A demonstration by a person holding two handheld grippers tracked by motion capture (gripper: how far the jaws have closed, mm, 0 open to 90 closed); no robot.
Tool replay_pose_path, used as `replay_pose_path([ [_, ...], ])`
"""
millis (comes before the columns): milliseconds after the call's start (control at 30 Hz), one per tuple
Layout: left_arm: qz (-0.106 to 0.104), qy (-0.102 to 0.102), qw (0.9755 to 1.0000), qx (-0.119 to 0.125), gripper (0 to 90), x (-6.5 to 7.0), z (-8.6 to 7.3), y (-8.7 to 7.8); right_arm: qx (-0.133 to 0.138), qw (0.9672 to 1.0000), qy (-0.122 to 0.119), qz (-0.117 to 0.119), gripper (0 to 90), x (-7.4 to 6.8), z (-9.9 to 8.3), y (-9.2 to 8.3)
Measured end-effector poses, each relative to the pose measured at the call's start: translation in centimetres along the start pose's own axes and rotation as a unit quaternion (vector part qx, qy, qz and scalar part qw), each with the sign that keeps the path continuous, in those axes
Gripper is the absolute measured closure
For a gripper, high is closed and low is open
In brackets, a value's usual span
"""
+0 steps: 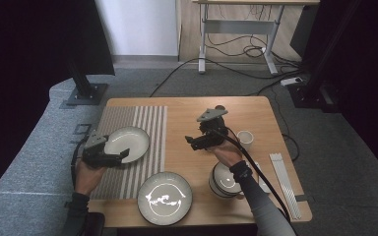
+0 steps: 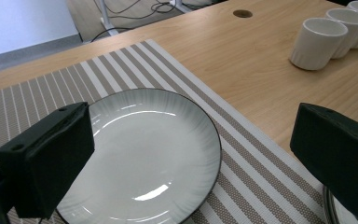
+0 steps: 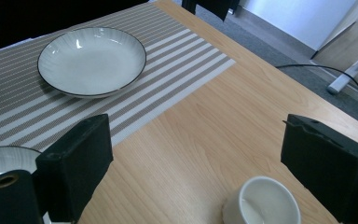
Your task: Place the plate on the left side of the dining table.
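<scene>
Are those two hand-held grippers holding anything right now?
No. The left hand-held gripper is open beside the plate; the right hand-held gripper is open above the table, near a small cup.

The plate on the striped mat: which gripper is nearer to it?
Left. The left gripper is open at the plate's near rim; the right gripper hovers open over bare wood beside the mat.

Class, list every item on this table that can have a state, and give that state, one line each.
Left gripper: open, over the plate.
Right gripper: open, above the cup.
Plate: empty, on the mat.
Cup: upright, empty.
Patterned plate: on bare table.
</scene>
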State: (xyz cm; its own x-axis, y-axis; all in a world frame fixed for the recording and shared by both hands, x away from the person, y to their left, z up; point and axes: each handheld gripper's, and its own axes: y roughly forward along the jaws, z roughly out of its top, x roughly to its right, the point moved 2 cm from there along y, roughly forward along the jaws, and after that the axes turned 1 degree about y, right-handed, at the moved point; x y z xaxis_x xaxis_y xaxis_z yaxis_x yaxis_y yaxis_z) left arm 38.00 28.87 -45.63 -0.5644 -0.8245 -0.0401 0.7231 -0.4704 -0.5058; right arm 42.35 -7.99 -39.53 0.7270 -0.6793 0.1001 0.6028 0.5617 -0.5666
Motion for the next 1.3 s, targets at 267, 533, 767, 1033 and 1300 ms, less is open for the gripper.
replay_pose_path([
  [267,-0.004,-0.002,1.0000,0.000,0.0,0.7,-1.0,0.1,0.011,0.9998,0.011,-0.013,8.8,0.9,-1.9,-1.9],
  [533,-0.003,0.004,1.0000,0.003,0.0,1.4,-1.4,0.1,0.011,0.9988,0.035,-0.034,9.0,2.2,-4.5,-3.8],
  [767,-0.001,0.010,1.0000,-0.002,0.0,2.0,-2.2,0.2,0.022,0.9966,0.059,-0.052,9.7,3.3,-6.9,-5.7],
  [1033,0.001,0.006,0.9999,-0.010,0.1,2.3,-3.9,0.7,0.022,0.9930,0.094,-0.069,10.3,4.2,-10.4,-7.1],
  [1300,0.006,-0.009,0.9999,-0.011,0.2,2.5,-5.4,0.9,0.023,0.9897,0.122,-0.071,11.0,4.4,-13.3,-8.0],
])
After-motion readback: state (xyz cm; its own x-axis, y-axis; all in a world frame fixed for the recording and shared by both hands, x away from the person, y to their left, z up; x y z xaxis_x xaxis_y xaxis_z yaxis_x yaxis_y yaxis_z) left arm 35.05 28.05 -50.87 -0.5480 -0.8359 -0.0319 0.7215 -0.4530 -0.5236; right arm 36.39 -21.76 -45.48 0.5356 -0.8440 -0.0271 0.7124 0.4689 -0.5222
